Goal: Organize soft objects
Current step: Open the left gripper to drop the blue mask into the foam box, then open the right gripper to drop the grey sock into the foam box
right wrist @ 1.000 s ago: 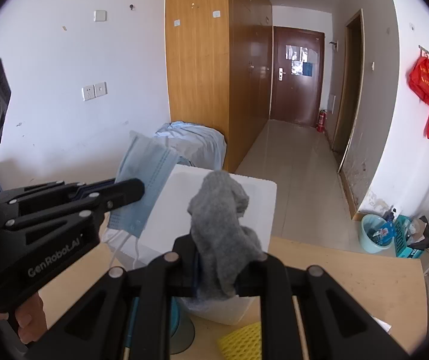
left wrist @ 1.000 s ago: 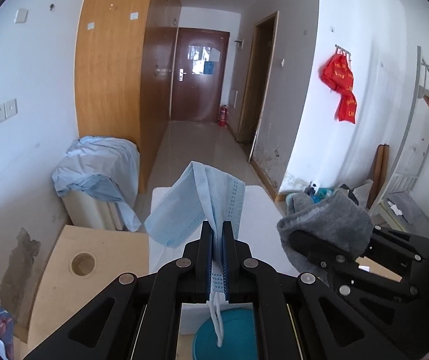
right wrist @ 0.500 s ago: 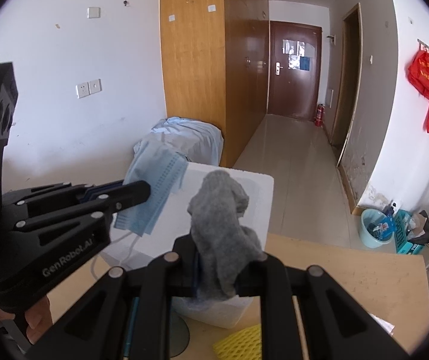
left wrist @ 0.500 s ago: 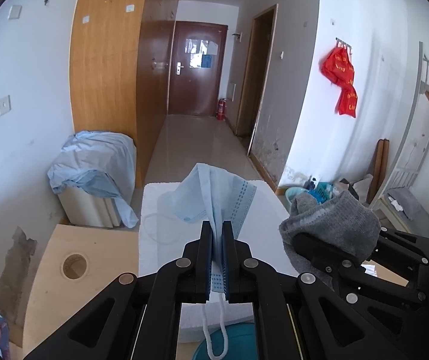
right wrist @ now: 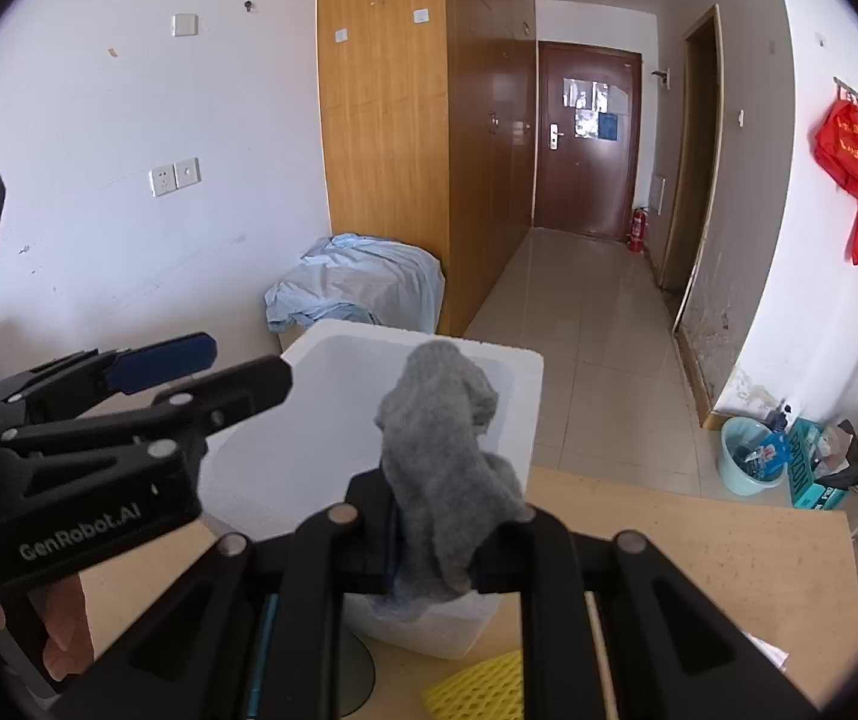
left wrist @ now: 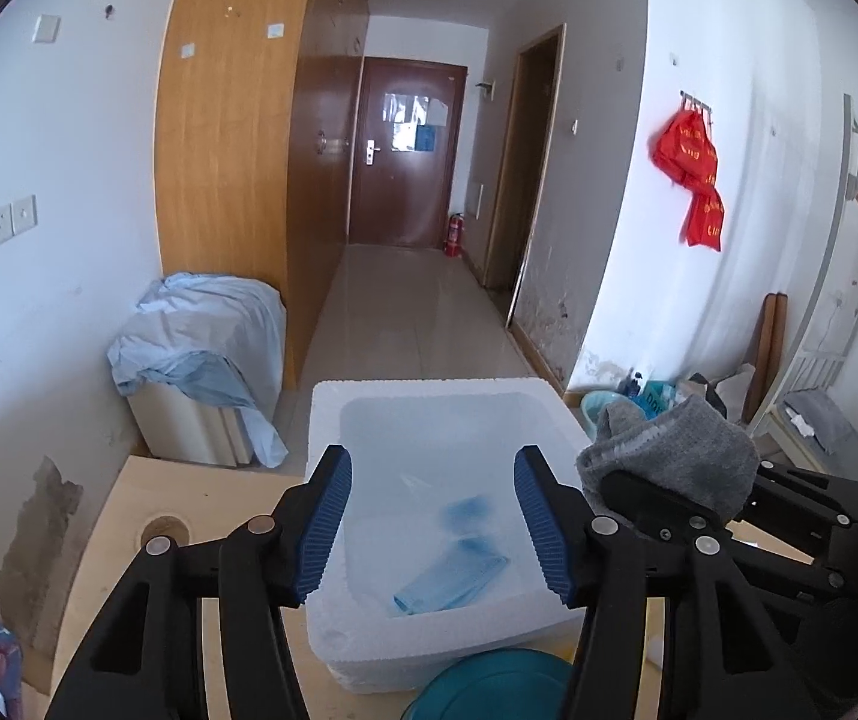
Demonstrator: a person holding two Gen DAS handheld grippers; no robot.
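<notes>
A white foam box (left wrist: 333, 399) stands on the wooden table. A blue face mask (left wrist: 450, 585) lies blurred on the box's floor. My left gripper (left wrist: 432, 519) hovers over the box, its jaws opening, with nothing between the blue pads. In the right wrist view the left gripper (right wrist: 231, 369) reaches in from the left over the foam box (right wrist: 525, 372). My right gripper (right wrist: 438, 546) is shut on a grey sock (right wrist: 447, 462), which bunches up above the fingers. The grey sock (left wrist: 675, 459) also shows at the box's right side in the left wrist view.
A teal round lid (left wrist: 489, 684) lies in front of the box. A yellow mesh cloth (right wrist: 480, 690) lies on the table (right wrist: 699, 546) near the front. A sheet-covered cabinet (left wrist: 201, 360) stands behind the table by the wall. A person's fingers (right wrist: 63, 642) hold the left gripper.
The left gripper's jaws have parted and let the blue mask go; it has dropped into the foam box. The right gripper still holds the grey sock in the same place.
</notes>
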